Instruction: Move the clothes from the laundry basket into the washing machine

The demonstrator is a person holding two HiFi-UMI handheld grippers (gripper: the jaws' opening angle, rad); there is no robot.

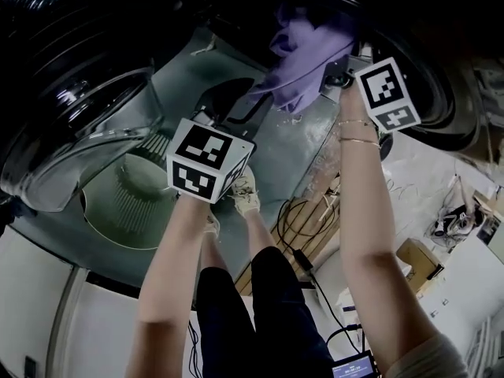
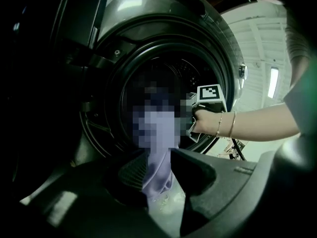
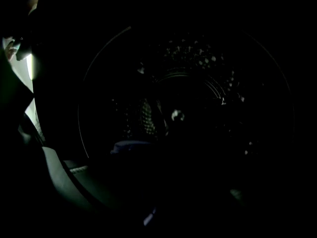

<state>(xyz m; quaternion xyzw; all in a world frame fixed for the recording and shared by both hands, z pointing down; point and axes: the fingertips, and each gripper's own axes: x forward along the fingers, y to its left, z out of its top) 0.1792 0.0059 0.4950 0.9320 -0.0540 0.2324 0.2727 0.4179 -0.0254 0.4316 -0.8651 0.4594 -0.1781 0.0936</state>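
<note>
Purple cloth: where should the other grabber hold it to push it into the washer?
Probably the bunched upper fold of the purple cloth, coming from the right. The left gripper pinches one end, so that bunch sags loose at the washing machine opening.

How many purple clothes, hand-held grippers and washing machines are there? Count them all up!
Purple garment: 1
Hand-held grippers: 2, the left hand-held gripper and the right hand-held gripper
Washing machine: 1
Total: 4

Probably a workshop: washing machine [image 2: 163,43], loose cables [image 1: 302,258].
</note>
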